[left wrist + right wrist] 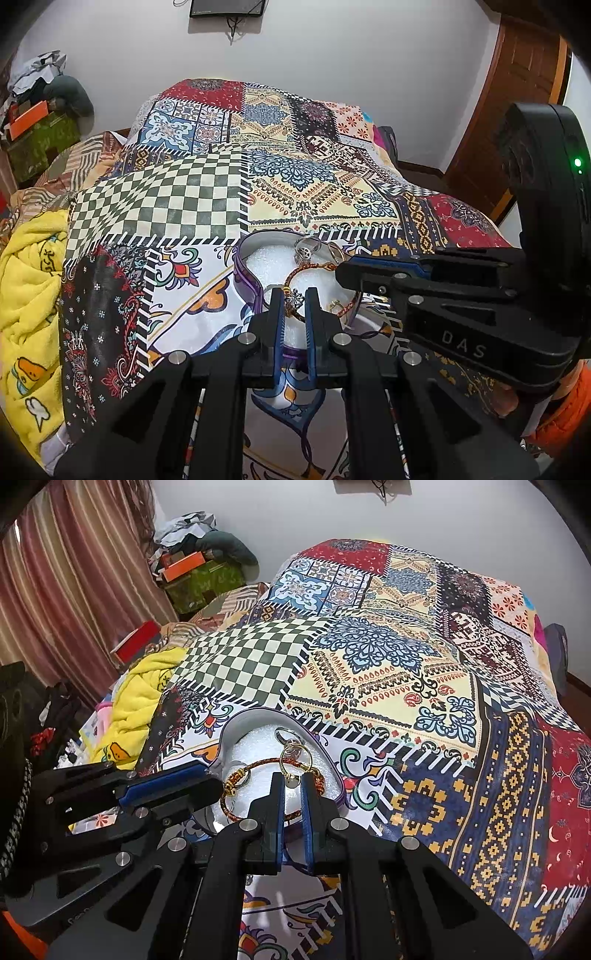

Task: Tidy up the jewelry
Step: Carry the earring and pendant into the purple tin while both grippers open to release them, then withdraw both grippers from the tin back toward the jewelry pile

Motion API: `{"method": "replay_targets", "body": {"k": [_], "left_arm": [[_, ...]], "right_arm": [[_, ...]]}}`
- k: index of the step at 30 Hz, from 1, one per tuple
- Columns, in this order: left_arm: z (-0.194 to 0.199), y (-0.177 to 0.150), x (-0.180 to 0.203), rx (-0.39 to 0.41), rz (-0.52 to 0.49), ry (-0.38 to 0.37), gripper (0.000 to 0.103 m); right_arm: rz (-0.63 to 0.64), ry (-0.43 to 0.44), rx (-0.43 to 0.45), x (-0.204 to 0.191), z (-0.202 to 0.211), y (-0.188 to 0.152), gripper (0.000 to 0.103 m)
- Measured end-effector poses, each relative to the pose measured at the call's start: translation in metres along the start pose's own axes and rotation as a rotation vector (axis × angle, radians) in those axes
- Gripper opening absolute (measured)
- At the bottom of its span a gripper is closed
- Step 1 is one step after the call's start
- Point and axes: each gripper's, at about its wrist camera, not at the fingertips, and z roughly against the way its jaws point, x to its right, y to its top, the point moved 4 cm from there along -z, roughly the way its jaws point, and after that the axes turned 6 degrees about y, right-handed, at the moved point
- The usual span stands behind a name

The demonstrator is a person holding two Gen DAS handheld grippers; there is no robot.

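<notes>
A purple heart-shaped jewelry box [245,280] [229,734] with white foam lining sits open on the patchwork bed cover. Inside lie a red-gold braided bracelet [314,271] [258,766], a silver ring [308,249] [290,736] and a gold ring [291,757]. My left gripper [295,299] is nearly shut around a small sparkly ring [296,300] at the box's near edge. My right gripper [293,779] is nearly shut on a small gold pearl piece [292,781] over the box; it also shows in the left wrist view [354,266].
The patchwork bed cover [229,192] [388,664] fills the view. A yellow blanket [29,295] [144,698] is bunched at the left. Boxes and clothes [192,568] are stacked by the curtain. A wooden door [517,110] stands at the right.
</notes>
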Motion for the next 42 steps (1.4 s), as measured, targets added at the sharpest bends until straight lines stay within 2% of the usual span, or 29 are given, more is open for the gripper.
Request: {"method": "replay_targets", "body": {"k": [13, 17, 24, 26, 28, 30, 32, 42], "left_arm": [[0.003, 0.006, -0.003, 0.006, 0.007, 0.001, 0.010], [0.010, 0.008, -0.010, 0.015, 0.033, 0.013, 0.023], [0.025, 0.011, -0.015, 0.028, 0.049, 0.032, 0.025], [0.030, 0.012, -0.015, 0.033, 0.050, 0.037, 0.031], [0.037, 0.012, -0.014, 0.043, 0.050, 0.044, 0.037], [0.043, 0.012, -0.012, 0.047, 0.048, 0.043, 0.037], [0.046, 0.011, -0.009, 0.048, 0.046, 0.044, 0.037], [0.057, -0.004, 0.004, 0.015, 0.035, 0.038, 0.037]], "right_arm": [[0.008, 0.009, -0.028, 0.000, -0.003, 0.000, 0.008], [-0.007, 0.015, -0.033, 0.002, 0.000, -0.001, 0.008], [-0.022, 0.000, 0.001, 0.003, 0.022, 0.002, 0.008], [-0.026, -0.006, 0.017, 0.004, 0.030, 0.003, 0.009], [-0.033, -0.018, 0.035, 0.005, 0.041, 0.002, 0.011], [-0.037, -0.044, 0.054, 0.008, 0.053, 0.001, 0.029], [-0.038, -0.080, 0.085, 0.012, 0.064, -0.001, 0.042], [-0.106, -0.186, 0.126, 0.045, 0.113, -0.027, 0.043]]}}
